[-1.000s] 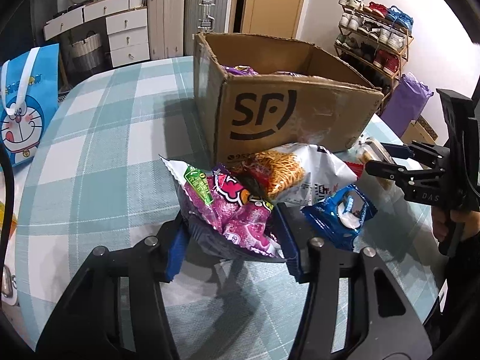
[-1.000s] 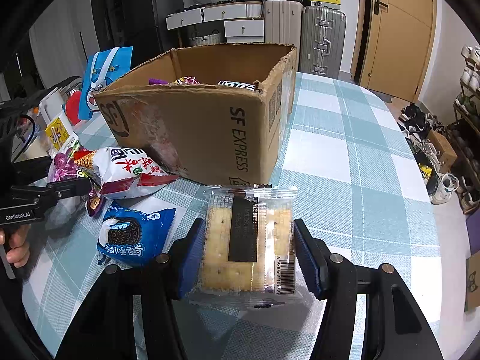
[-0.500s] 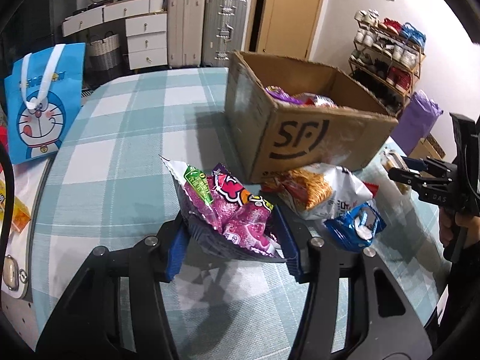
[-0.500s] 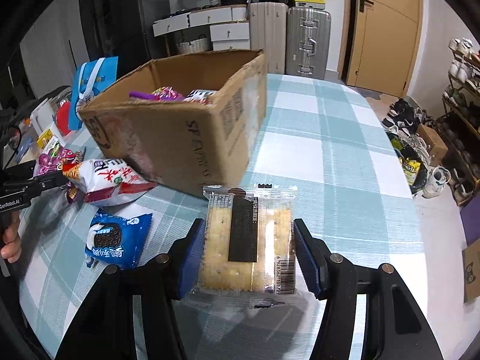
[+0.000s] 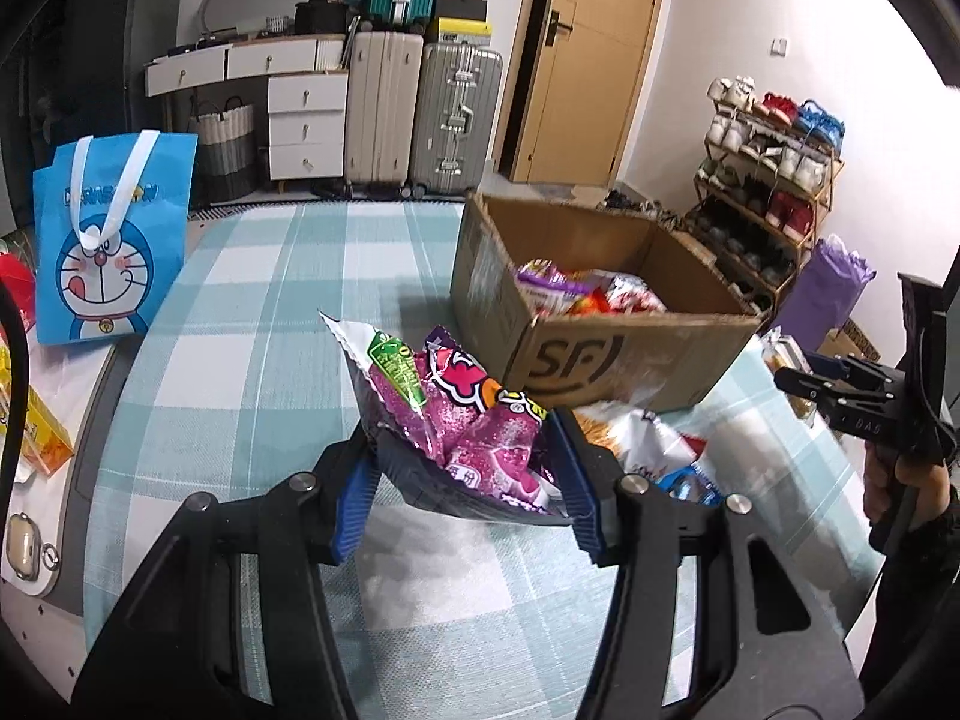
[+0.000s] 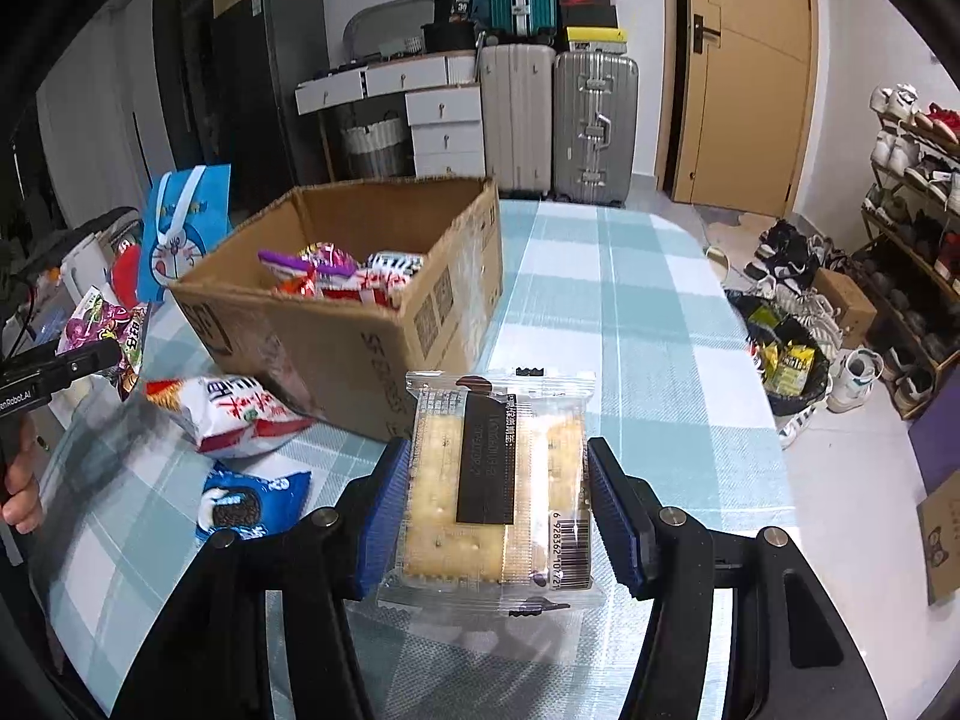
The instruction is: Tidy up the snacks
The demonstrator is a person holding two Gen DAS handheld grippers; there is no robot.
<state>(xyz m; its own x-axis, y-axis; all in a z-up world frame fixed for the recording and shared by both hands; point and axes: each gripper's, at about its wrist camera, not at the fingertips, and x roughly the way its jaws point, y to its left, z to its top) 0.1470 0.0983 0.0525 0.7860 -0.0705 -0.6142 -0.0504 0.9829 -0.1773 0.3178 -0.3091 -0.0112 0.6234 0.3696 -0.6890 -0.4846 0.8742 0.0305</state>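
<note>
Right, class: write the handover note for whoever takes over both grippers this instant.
Left gripper: shut on the purple snack bag, held above the table.
Right gripper: shut on the cracker pack, also lifted.
Cardboard box: open, several snacks already inside.
Left to do: drop both held packs in, then collect the red-and-white snack bag and the blue Oreo pack from the checked tablecloth.

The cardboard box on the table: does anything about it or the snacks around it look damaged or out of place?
The brown cardboard SF box looks worn, with a scuffed, whitish patch on its front wall by the logo. Two packets lie loose on the checked tablecloth outside it: a red-and-white snack bag and a blue Oreo packet. Nothing is spilled.
</note>
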